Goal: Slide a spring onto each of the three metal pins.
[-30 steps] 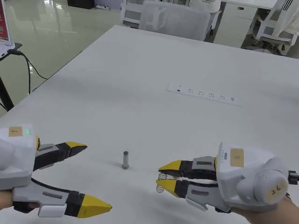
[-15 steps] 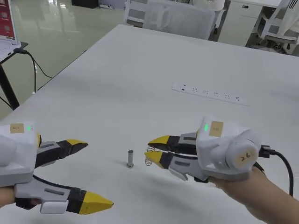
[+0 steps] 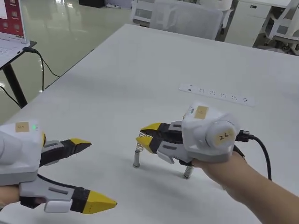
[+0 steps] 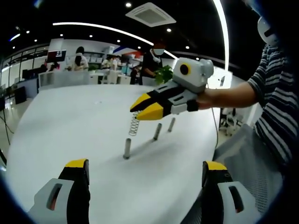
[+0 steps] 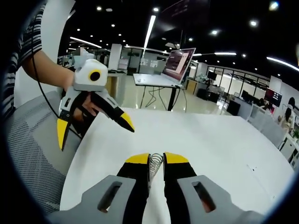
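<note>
Between the right gripper's (image 3: 142,134) yellow tips hangs a spring (image 3: 138,143) — pinched by its upper end, dangling just above an upright pin (image 3: 136,161) on the table (image 3: 117,84). Nearby, the left gripper (image 3: 101,172) hovers — jaws wide apart.

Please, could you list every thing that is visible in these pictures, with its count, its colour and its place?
table: one, white, under everything.
metal pins: three, grey, upright in a row on the table.
spring: one, silvery, just above the pin nearest the left gripper.
power strip: one, white, farther back on the table.
laptop: one, open, reddish screen, on a stand at the left.
office chairs: several, pale grey, beyond the table's far end.
left gripper: one, white with black and yellow jaws, open, near left.
right gripper: one, same colours, jaws shut on the spring.
</note>
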